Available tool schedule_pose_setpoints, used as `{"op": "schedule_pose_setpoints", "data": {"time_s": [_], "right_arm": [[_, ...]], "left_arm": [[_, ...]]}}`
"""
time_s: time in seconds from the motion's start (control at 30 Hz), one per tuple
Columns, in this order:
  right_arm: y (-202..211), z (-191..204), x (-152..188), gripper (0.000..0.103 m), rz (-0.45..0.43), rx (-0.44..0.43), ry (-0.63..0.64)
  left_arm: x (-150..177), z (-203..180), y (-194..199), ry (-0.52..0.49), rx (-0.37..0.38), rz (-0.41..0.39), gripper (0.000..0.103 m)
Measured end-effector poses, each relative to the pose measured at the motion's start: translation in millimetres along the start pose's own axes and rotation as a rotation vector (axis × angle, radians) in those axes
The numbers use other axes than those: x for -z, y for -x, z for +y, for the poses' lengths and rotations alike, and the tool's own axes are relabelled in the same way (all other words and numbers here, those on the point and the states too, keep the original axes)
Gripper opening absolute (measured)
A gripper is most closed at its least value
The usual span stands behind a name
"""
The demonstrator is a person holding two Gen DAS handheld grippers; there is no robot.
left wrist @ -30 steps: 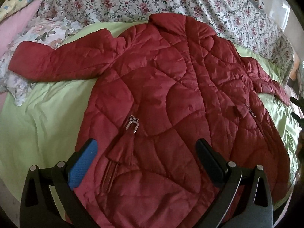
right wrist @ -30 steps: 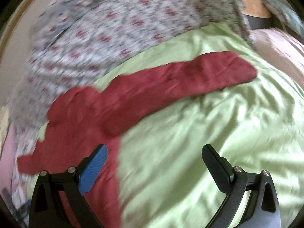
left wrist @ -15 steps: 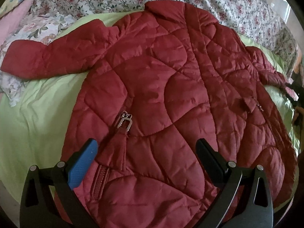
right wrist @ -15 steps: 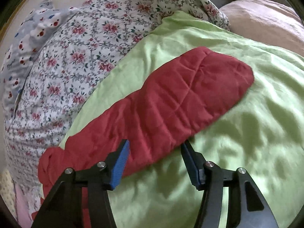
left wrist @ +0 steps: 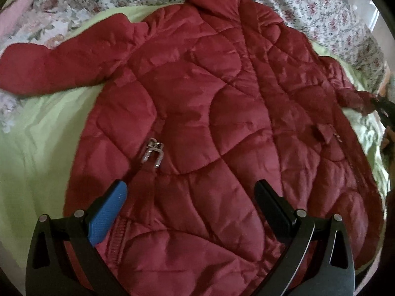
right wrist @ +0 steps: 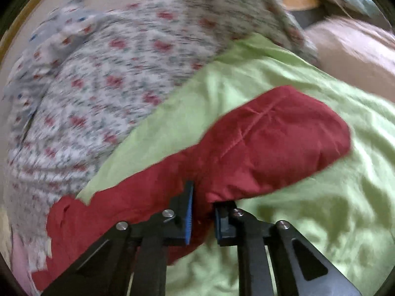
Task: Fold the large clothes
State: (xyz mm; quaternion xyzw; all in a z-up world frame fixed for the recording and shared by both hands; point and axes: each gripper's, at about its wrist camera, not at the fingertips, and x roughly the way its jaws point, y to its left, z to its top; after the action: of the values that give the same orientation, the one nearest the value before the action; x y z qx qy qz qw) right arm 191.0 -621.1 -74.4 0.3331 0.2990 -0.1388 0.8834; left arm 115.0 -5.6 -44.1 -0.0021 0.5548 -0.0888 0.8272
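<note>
Each claw, left claw (left wrist: 190, 198) and right claw (right wrist: 203, 209), has black triangular cut-out arms, silver pivot screws, one blue textured pad and one black pad.

The jacket (left wrist: 222, 113) is deep red throughout, stitched in curving quilt lines, with a silver metal zip pull (left wrist: 153, 153) on its front. Under it lies a plain lime-green sheet (left wrist: 37, 143). Beyond that, the floral bedding (left wrist: 308, 5) is white, scattered with small pink-red roses and green leaves. A pale pink cloth (left wrist: 11, 19) shows at the far left edge, possibly a pillow. One finger pad (left wrist: 108, 213) is bright blue on black arms.
</note>
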Motion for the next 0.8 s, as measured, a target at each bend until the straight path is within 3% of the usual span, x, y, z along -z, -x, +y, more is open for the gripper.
{"op": "schedule_pose_setpoints", "data": {"time_s": [0.37,0.6,0.8], "right_arm": [[20.7,156.9,48.4,0.011,0.034,-0.179,0.411],[7.9,248.7,110.2,0.009,0.147,-0.325,0.568],[-6.8,288.0,167.3,0.009,0.236,-0.376,0.638]], "left_arm": [[2.9,11.6,8.3,0.061,0.056,-0.019,0.103],[3.9,32.8,14.3,0.1,0.058,-0.038,0.103],[7.9,50.7,15.1,0.138,0.062,-0.039,0.103]]}}
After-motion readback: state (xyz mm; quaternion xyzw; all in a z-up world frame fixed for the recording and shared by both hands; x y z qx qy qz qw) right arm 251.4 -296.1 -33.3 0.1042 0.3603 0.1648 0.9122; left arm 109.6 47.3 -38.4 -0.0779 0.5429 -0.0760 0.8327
